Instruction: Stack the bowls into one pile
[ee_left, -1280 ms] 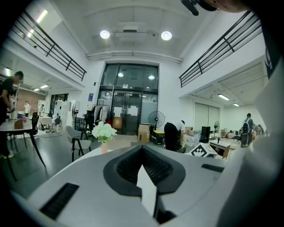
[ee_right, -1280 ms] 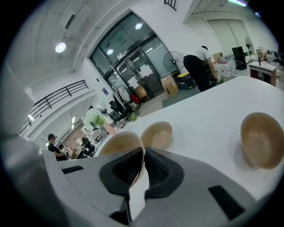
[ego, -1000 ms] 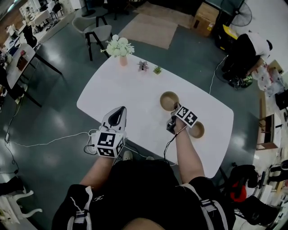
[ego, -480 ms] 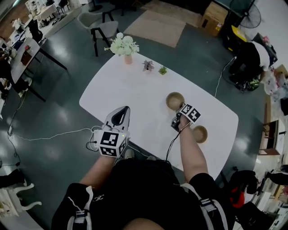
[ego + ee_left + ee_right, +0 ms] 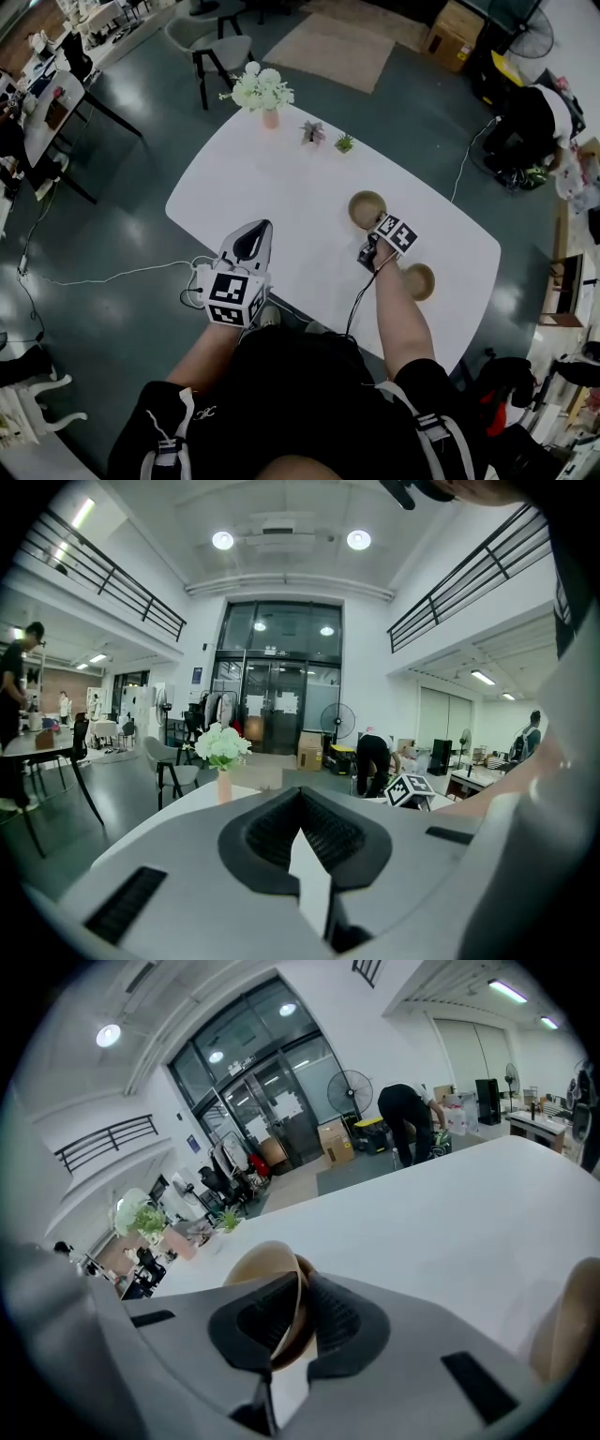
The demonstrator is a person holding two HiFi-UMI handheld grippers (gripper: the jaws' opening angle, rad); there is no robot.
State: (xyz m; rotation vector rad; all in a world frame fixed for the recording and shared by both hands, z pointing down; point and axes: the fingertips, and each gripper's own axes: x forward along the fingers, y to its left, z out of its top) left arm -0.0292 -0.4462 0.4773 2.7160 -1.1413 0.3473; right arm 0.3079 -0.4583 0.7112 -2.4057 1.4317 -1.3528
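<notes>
Two tan bowls stand apart on the white table (image 5: pixel 262 187): the far bowl (image 5: pixel 366 208) and the near bowl (image 5: pixel 419 280) at the right. My right gripper (image 5: pixel 374 228) is at the far bowl's near rim. In the right gripper view that far bowl (image 5: pixel 262 1265) has its thin rim between the jaws of the right gripper (image 5: pixel 298 1302), which are opening, with a gap beside the rim. The near bowl (image 5: pixel 572 1326) shows at the picture's right edge. My left gripper (image 5: pixel 261 225) hovers over the table's near left edge, and in its own view the left gripper (image 5: pixel 302 803) is shut and holds nothing.
A vase of white flowers (image 5: pixel 265 94) and two small potted plants (image 5: pixel 312 133) (image 5: pixel 344 143) stand along the table's far edge. A chair (image 5: pixel 220 47) and a rug lie beyond. A cable (image 5: pixel 112 277) trails on the floor at the left.
The right gripper has stayed at the far bowl's rim and sunk slightly with it. The left gripper keeps about the same place. The view has drifted a little.
</notes>
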